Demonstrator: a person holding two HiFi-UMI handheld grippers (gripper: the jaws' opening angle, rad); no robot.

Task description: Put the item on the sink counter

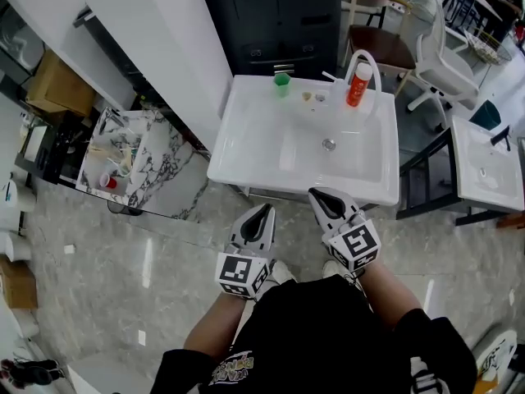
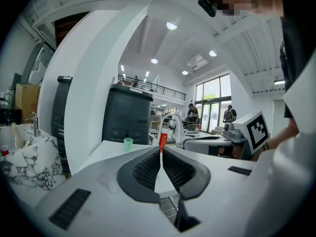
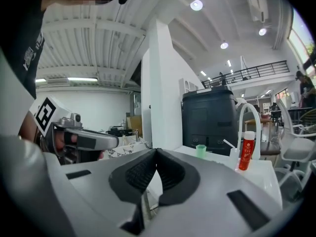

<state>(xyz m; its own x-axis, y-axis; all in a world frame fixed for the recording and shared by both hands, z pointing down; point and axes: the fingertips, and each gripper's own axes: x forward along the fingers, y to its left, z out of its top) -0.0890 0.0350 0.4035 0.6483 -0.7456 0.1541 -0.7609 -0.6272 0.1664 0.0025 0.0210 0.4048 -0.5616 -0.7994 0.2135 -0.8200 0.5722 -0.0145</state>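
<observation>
The left gripper [image 1: 262, 212] and right gripper [image 1: 320, 195] are hovering over the grey stone floor [image 1: 123, 253], each with its jaws pressed together and empty; the white sink [image 1: 246, 121] is lying at 12 o'clock; the red bottle [image 1: 358, 84] is standing on its back counter at 1 o'clock beside the tap [image 1: 367, 54]; a dark cabinet [image 1: 279, 15] is standing beyond.
</observation>
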